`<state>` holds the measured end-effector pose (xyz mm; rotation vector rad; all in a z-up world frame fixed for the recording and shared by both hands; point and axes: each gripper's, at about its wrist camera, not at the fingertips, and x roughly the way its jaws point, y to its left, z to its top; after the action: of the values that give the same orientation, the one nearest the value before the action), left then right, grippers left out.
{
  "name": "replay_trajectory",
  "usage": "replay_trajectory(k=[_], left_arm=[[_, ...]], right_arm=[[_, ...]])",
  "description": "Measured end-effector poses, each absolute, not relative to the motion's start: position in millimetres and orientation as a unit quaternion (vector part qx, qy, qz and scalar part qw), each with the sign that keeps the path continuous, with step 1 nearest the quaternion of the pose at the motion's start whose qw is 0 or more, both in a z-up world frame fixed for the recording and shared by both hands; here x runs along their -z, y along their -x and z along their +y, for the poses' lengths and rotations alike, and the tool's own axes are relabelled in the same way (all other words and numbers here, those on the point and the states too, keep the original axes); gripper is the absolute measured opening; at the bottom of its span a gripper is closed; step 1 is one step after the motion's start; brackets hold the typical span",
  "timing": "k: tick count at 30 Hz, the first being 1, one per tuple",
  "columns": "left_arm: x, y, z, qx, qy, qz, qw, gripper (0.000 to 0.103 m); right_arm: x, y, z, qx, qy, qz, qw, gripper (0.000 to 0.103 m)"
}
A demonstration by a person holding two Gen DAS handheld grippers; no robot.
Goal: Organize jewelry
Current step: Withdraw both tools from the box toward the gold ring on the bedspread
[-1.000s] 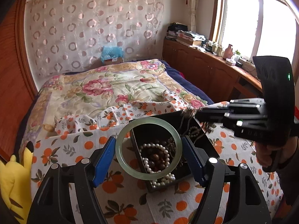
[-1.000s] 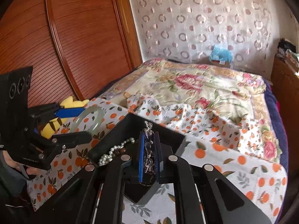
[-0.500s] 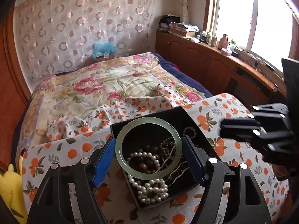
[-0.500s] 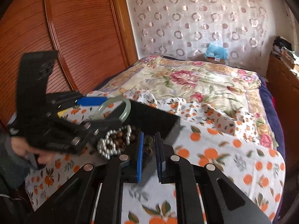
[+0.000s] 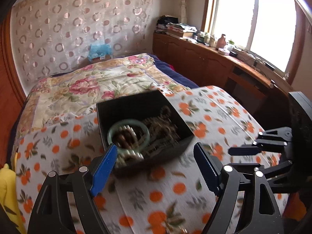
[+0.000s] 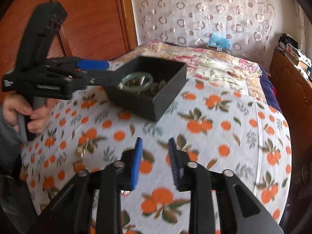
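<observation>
Spreading under everything is the bed with its flowered quilt, and over its near end lies the white cloth printed with oranges, which fills most of what both my cameras see. On that cloth sits the black box, open-topped, with one corner turned toward my right camera. Inside it lies a blurred heap of beads and chains, and on top of the heap rests the pale green bangle, lying flat within the box walls, nearer the box's left side as my left camera sees it.

My left gripper hovers just short of the box's near wall. Its jaws stand wide and are opening further, with nothing between the blue pads; the bangle lies beyond the left pad's tip and free of it. From the right camera I see that same left gripper reaching in from the left, its blue finger ending at the box's rim, and the hand gripping its handle below.

My right gripper hangs over bare cloth, well apart from the box, on the near side of it. Its jaws show a narrow gap and are opening, and only the orange print shows between the pads. In the left camera its black fingers stick in from the right edge, pointing toward the box without touching it.
</observation>
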<state>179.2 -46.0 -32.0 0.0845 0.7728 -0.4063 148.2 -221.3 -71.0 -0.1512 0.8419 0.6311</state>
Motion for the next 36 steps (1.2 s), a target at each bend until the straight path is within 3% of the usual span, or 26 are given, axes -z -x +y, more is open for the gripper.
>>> replay_trajectory(k=[14, 17, 19, 25, 32, 34, 36], left_arm=[[76.5, -118.3, -26.2, 0.181, -0.025, 0.424, 0.887, 0.075], [86.4, -112.7, -27.2, 0.183, -0.025, 0.435, 0.881, 0.067], [91.7, -110.0, -28.6, 0.185, -0.026, 0.439, 0.879, 0.065], [99.3, -105.3, -36.3, 0.197, -0.034, 0.443, 0.874, 0.045], [99.9, -101.3, -45.2, 0.201, -0.051, 0.438, 0.874, 0.039], [99.9, -100.1, -47.0, 0.199, -0.058, 0.437, 0.875, 0.027], [100.2, -98.5, -48.7, 0.201, -0.064, 0.434, 0.876, 0.023]], right_arm=[[103.4, -103.8, -198.6, -0.323, 0.136, 0.426, 0.834, 0.030], [103.7, -103.2, -198.4, -0.320, 0.141, 0.423, 0.836, 0.022], [103.7, -104.1, -199.2, -0.321, 0.141, 0.424, 0.835, 0.010], [99.6, -106.3, -200.4, -0.321, 0.136, 0.419, 0.838, 0.008], [95.0, -114.0, -203.3, -0.312, 0.126, 0.415, 0.845, 0.008], [94.0, -116.3, -204.0, -0.309, 0.125, 0.414, 0.847, 0.008], [92.3, -119.2, -205.2, -0.308, 0.121, 0.412, 0.849, 0.008]])
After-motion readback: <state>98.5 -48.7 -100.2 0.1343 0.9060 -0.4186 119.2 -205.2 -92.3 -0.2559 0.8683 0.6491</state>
